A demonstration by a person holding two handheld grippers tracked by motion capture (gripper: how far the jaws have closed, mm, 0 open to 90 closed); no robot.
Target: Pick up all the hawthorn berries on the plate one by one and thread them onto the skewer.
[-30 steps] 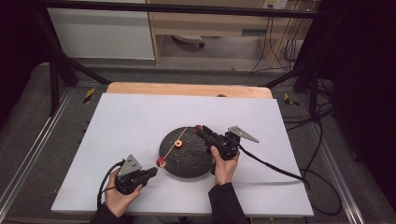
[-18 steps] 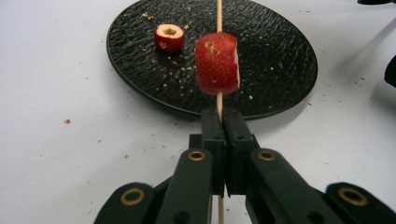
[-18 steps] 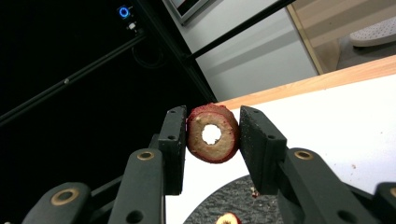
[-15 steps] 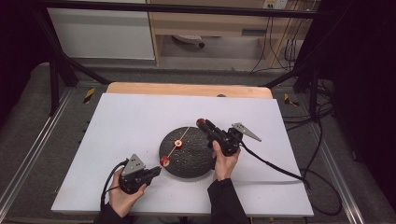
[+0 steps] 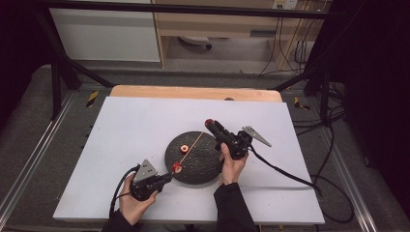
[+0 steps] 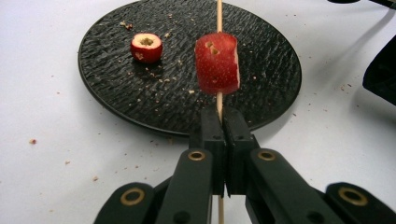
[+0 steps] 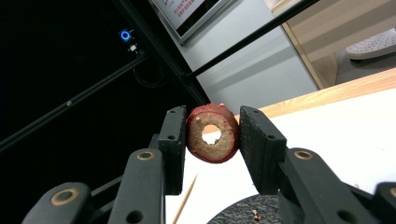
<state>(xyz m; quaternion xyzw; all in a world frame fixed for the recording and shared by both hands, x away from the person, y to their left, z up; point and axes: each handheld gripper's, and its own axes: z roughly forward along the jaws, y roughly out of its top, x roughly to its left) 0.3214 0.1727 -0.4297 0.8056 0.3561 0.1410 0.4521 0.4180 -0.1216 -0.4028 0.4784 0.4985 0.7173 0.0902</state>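
The left gripper [image 6: 219,123] clamps a skewer [image 6: 218,14] carrying a red slice [image 6: 217,63] over the plate [image 6: 107,102]. The right gripper [image 7: 210,140] pinches a cored ring [image 7: 212,134] above the worktop [image 5: 130,121]. Another piece [image 6: 146,46] lies on the plate.

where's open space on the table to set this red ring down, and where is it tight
Bare white table lies left of and beyond the black plate, and to the right past the right gripper. On the plate, the half right of the skewer is bare. It is tight near the loose piece and the left gripper.
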